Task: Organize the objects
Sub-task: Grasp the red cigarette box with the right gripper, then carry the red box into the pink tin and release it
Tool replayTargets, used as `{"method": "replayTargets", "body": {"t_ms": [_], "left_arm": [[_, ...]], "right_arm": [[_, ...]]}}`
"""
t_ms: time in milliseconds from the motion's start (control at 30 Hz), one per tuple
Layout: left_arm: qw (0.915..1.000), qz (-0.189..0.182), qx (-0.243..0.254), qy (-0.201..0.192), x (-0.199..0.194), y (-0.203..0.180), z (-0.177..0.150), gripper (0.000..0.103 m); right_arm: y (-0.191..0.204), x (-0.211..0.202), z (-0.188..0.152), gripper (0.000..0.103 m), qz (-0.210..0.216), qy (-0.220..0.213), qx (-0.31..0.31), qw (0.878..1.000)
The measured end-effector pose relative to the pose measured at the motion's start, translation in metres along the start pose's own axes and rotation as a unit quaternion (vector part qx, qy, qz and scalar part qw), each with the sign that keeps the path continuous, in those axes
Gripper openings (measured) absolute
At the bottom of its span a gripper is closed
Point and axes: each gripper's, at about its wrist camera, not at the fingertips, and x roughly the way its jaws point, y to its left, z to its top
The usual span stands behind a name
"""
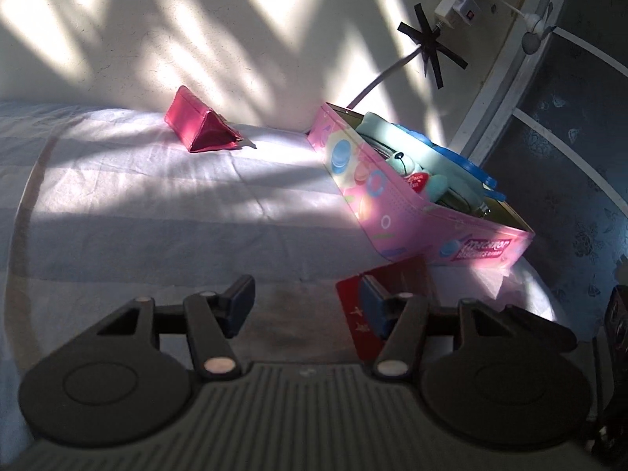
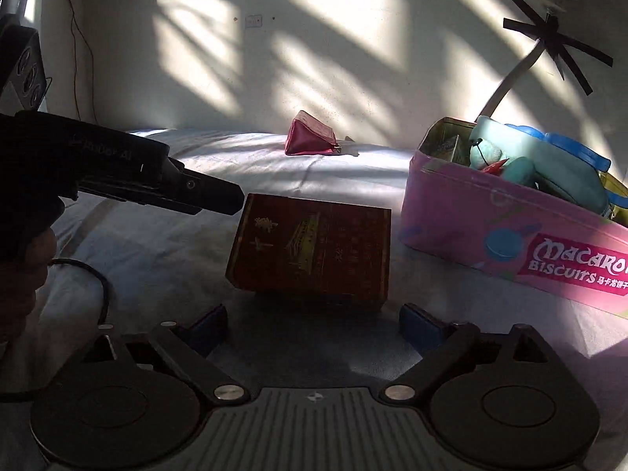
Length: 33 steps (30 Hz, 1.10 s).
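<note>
Gaping empty, the right tool point(image 2: 314, 324) is facing the flat dark-red rectangular box point(image 2: 314, 249) lying crosswise just ahead.

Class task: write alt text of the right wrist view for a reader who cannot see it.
Open tongs face a dark red box on a pale sheet. To the right stands a pink tin holding a teal plush; a red pouch lies behind.
</note>
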Motion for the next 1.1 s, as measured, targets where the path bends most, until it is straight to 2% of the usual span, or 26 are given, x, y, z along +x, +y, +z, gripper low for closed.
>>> {"method": "replayTargets", "body": {"t_ms": [100,233,333,367,400,433,467,533,600,700,867,1000,1100], "left_arm": [[0.9995,-0.017,-0.015,0.024,0.003,-0.015,-0.004,0.061],[0.9983,0.027,-0.019,0.048,0.018,-0.023,-0.001,0.061],[0.9957,0.024,-0.049,0.074,0.031,-0.021,0.001,0.059],[0.9958,0.026,-0.051,0.072,0.032,-0.024,0.000,0.058],[0.9960,0.028,-0.042,0.074,0.033,-0.028,0.001,0.057],[0.9962,0.022,-0.036,0.076,0.034,-0.033,0.001,0.052],[0.9960,0.030,-0.031,0.078,0.035,-0.038,0.002,0.051],[0.9964,0.051,-0.006,0.067,0.032,-0.048,0.004,0.051],[0.9978,0.046,0.013,0.046,0.021,-0.058,0.012,0.048],[0.9989,0.014,0.043,0.011,0.008,-0.081,0.033,0.048],[0.9916,0.006,0.123,-0.038,0.019,-0.133,0.061,0.048],[0.9903,-0.004,0.137,-0.026,0.049,-0.151,0.076,0.048],[0.9897,-0.007,0.142,-0.016,0.074,-0.161,0.082,0.048]], "right_arm": [[-0.009,0.002,0.001,0.092,0.012,-0.006,0.026,1.000],[-0.008,0.005,0.006,0.093,0.016,-0.004,0.021,1.000],[-0.008,0.010,0.009,0.093,0.020,0.001,0.018,1.000],[-0.009,0.011,0.011,0.093,0.022,0.002,0.019,1.000],[-0.010,0.015,0.014,0.091,0.025,0.003,0.020,0.999],[-0.009,0.016,0.015,0.080,0.028,-0.001,0.017,0.999],[-0.009,0.016,0.016,0.077,0.022,-0.008,0.012,1.000],[-0.013,0.013,0.016,0.061,0.016,-0.016,0.018,1.000],[-0.023,0.000,0.014,0.056,0.017,-0.044,0.032,0.998],[-0.035,-0.021,0.016,0.054,-0.014,-0.099,0.037,0.994],[-0.069,-0.041,0.030,0.054,-0.044,-0.155,0.074,0.984],[-0.100,-0.049,0.043,0.054,-0.088,-0.184,0.086,0.975],[-0.125,-0.040,0.052,0.054,-0.106,-0.183,0.095,0.973]]}}
